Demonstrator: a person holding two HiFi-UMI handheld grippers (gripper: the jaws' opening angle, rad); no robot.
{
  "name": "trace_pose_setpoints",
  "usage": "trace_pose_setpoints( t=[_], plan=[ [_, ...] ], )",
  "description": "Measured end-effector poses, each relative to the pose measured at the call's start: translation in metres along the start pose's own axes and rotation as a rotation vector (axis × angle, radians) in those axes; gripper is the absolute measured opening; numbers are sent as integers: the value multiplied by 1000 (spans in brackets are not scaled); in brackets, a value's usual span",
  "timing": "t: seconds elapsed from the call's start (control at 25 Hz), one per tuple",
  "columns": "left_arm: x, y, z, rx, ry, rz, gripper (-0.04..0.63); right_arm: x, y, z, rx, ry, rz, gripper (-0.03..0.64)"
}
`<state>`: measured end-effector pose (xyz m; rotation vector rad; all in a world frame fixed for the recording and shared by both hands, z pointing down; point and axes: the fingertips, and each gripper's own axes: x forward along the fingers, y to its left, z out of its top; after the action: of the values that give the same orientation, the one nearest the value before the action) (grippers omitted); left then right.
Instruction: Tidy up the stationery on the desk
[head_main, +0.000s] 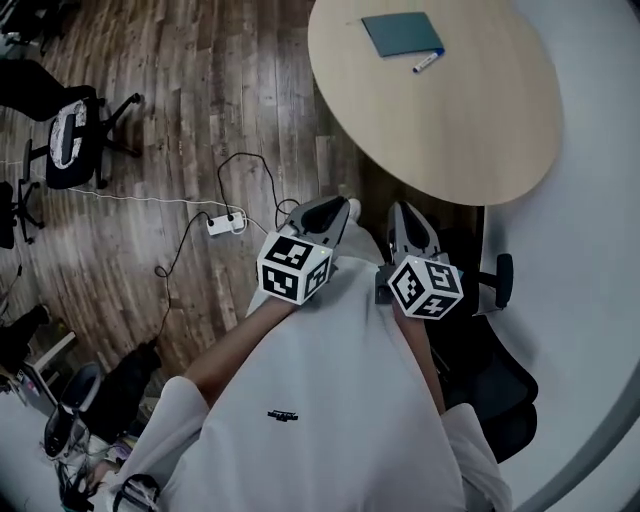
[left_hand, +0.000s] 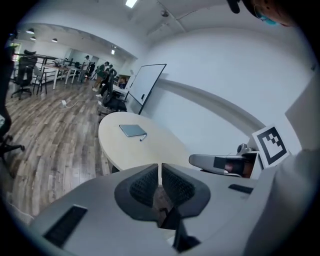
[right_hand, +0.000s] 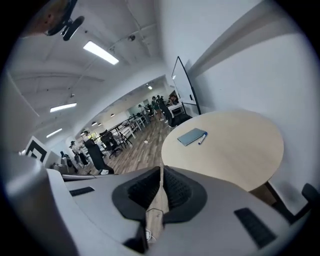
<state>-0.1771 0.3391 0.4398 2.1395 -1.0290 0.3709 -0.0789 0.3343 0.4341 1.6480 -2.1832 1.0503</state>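
Round pale wood desk (head_main: 450, 130) holds teal notebook (head_main: 402, 33), marker (head_main: 428, 61) beside. Cable (head_main: 262, 170) on plank floor (head_main: 200, 80). Left gripper (left_hand: 160, 172), right gripper (right_hand: 161, 176): fingers together, empty.

left claw (left_hand: 160, 174) closed, right claw (right_hand: 161, 177) closed

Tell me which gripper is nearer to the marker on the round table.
Right. The right gripper hangs just off the table's near edge, roughly in line with the marker; the left gripper sits further left, over the floor. Neither reaches it.
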Motion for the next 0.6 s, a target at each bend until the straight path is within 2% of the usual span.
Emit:
trace_pose_setpoints(
  t=[0.12,0.24,0.4,0.6],
  plan=[
    [-11,-7,-3,40,-22,-15,37,-7,5,-5,-30,-25,-12,43],
    [-23,-2,-8,37,-42,-34,37,-13,15,-16,-31,-39,-32,43],
    [-28,12,-18,19,-23,-34,37,-13,19,-33,-21,-17,-57,43],
    [-6,17,-12,7,4,-14,37,3,3,-15,-20,-7,-34,43]
  ],
)
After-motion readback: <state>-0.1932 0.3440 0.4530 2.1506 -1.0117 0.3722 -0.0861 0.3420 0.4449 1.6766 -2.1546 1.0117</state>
